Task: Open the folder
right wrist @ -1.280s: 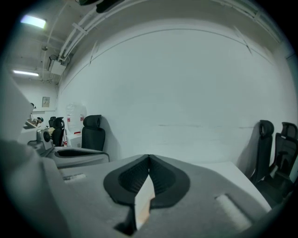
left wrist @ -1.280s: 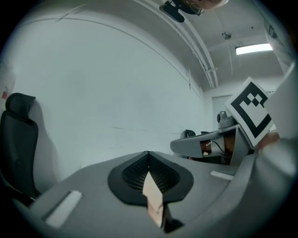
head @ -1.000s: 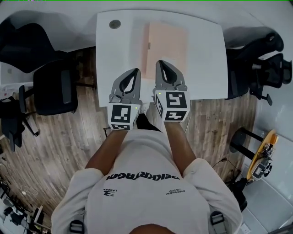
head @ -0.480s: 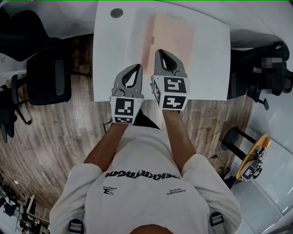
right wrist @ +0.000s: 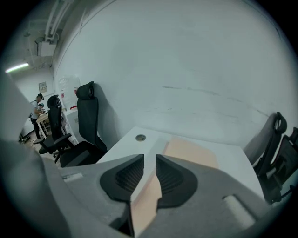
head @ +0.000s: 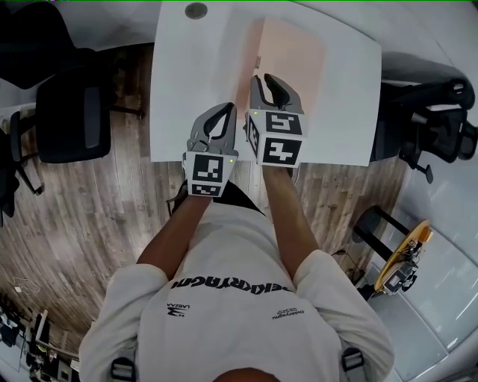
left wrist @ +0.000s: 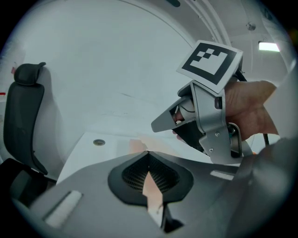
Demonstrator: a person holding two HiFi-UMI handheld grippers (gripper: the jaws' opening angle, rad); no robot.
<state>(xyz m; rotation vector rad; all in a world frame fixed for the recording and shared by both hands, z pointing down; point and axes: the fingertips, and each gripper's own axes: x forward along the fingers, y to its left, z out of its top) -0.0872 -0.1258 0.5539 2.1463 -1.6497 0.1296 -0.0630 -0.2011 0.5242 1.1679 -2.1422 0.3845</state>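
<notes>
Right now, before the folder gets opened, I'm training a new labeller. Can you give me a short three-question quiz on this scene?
1. True or false: the pink folder lies closed on the white table.
2. Where on the table is the round cable port? A. by the far left corner. B. by the near right corner. C. on top of the folder.
3. Are the jaws of the left hand-held gripper together or apart?
Key: 1 true; 2 A; 3 together.
</notes>
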